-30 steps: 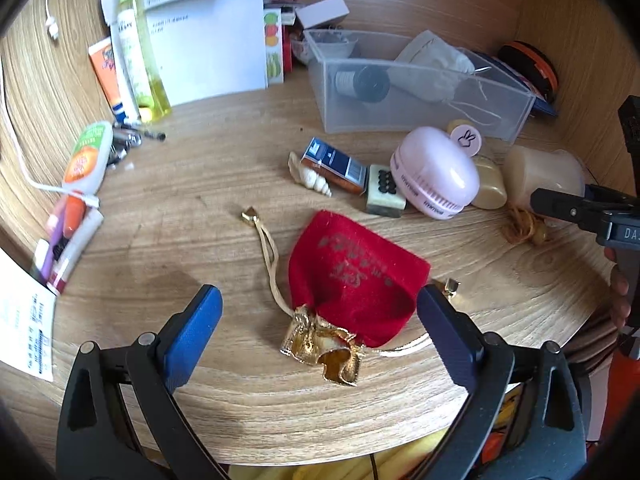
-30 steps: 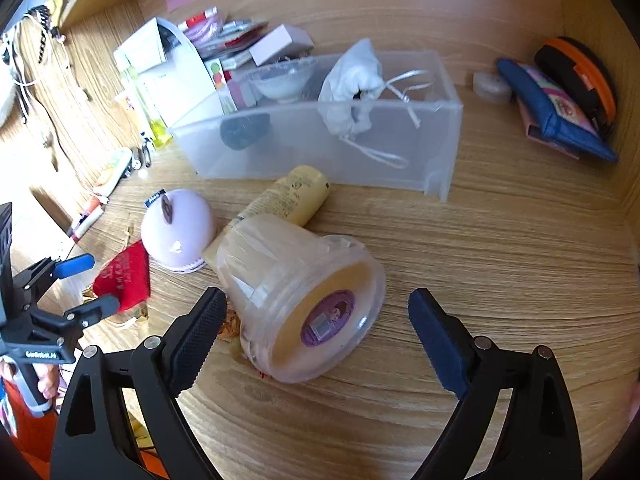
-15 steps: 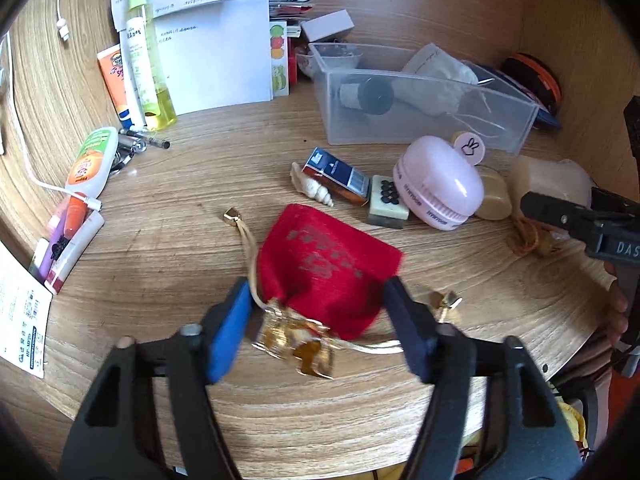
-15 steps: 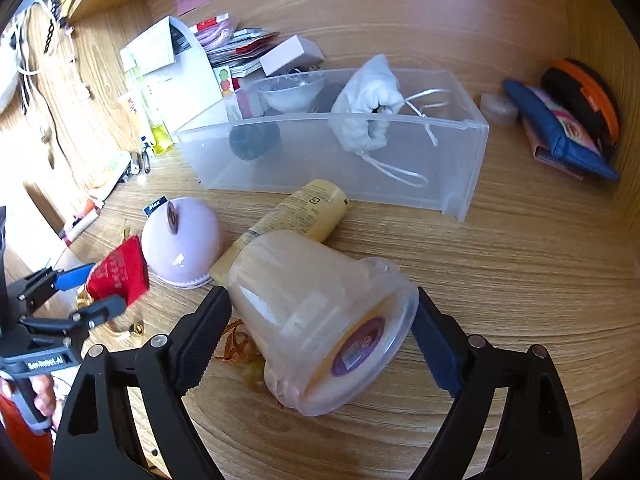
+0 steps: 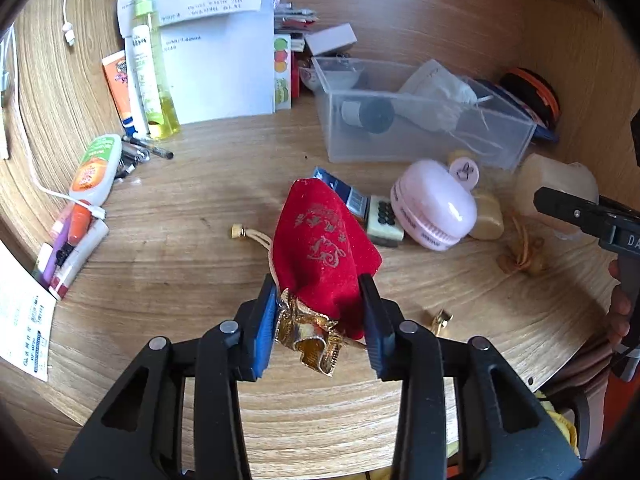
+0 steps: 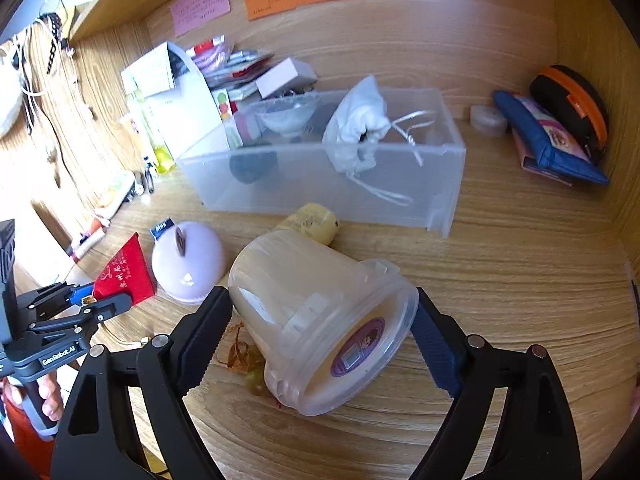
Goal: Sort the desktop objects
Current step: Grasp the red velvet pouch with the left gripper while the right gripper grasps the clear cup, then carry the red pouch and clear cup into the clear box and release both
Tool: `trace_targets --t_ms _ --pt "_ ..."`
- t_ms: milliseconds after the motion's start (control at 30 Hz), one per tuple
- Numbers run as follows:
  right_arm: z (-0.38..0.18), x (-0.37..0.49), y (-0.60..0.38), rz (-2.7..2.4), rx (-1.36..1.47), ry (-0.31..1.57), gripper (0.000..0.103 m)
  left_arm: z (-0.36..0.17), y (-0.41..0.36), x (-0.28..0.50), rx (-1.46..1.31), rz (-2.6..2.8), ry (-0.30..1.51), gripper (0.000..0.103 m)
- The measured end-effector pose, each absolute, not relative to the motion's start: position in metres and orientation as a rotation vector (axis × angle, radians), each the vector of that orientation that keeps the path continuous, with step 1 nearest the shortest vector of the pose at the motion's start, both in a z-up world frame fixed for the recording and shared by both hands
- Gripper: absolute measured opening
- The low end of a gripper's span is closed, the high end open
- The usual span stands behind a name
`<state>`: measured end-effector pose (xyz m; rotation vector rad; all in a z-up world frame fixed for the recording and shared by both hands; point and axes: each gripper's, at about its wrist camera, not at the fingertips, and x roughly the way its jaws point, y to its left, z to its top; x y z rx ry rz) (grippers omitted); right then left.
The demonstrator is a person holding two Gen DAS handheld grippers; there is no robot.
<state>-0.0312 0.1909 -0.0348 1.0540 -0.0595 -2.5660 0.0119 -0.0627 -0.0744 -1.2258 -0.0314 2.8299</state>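
Note:
A red velvet pouch (image 5: 324, 240) with a gold neck stands tilted up from the wooden desk (image 5: 172, 248). My left gripper (image 5: 318, 312) has its jaws closing on the neck, both blue pads pressing the cloth. From the right wrist view the pouch (image 6: 124, 276) and left gripper (image 6: 100, 304) show at the far left. A clear plastic jar (image 6: 312, 300) with a purple label lies on its side. My right gripper (image 6: 320, 320) clasps it, one finger on its wall, the other on its lid rim. The jar (image 5: 556, 184) shows at the right of the left wrist view.
A clear storage bin (image 6: 320, 184) holds a white pouch and a dark bottle behind the jar. A pink round case (image 5: 432, 208), a small box and a yellow tube lie near it. Bottles, tubes and papers line the left; pouches fill the far right corner.
The left jaws came in from wide apart onto the pouch's neck, and the pouch has tipped up off the desk. The right jaws moved forward and drew in around the jar.

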Motion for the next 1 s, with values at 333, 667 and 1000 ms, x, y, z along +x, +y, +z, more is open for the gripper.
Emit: trace_targets --t_ms 333,667,1000 --pt "-0.019 -0.031 0.199 -2.599 1.028 -0.015 0.086 -0.043 -0.071 0.006 -1.125 2.867 -0.077 0.038" --pt "0.014 -0.028 0.208 -2.668 0.937 0.052 0.086 -0.001 -0.060 -0.010 -0.987 2.872 -0.088 0.038" --pt "0.040 -0.032 0.212 -2.709 0.854 0.124 0.086 0.028 -0.042 -0.037 -0.934 2.811 -0.083 0.038"
